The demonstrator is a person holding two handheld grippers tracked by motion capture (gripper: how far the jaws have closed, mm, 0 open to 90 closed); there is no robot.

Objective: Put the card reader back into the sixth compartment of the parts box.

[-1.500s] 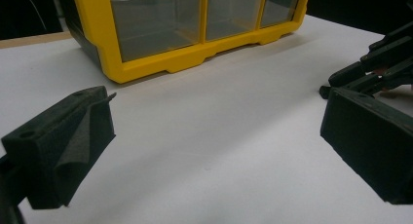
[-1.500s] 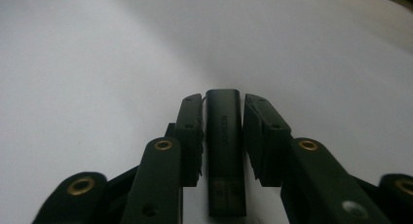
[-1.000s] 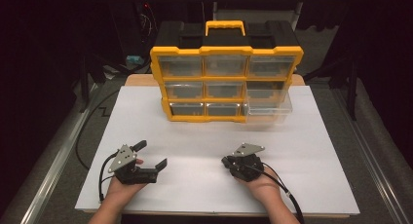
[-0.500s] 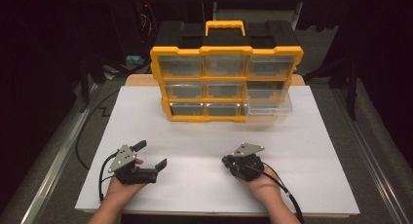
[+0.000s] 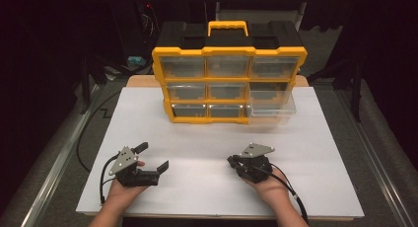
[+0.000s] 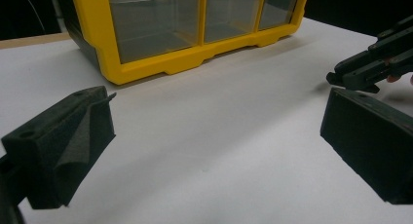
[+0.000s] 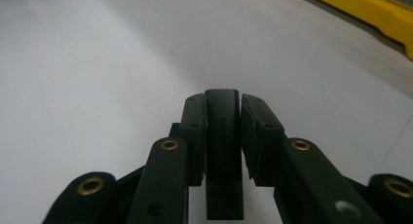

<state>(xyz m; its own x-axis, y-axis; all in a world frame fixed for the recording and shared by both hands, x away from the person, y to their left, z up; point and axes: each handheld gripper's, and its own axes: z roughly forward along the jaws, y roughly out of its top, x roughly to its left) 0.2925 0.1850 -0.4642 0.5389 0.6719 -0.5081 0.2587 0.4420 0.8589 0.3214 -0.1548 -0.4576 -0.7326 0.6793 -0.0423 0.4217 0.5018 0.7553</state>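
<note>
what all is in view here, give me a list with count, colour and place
yellow and black plastic drawer cabinet: one, yellow frame with a black top, far middle of the white table top
yellow carry handle: one, on top of the cabinet
clear plastic drawers: nine, three rows of three; the bottom right drawer is pulled out, the rest are pushed in
white table top: one, white, under everything
left gripper: one, black with a grey plate, near left on the table top, jaws wide apart, nothing between them
right gripper: one, black with a grey plate, near right; in the right gripper view its jaws stand close together with a black bar between them
hands: two, the left hand and right hand, coming in from the near edge
</note>
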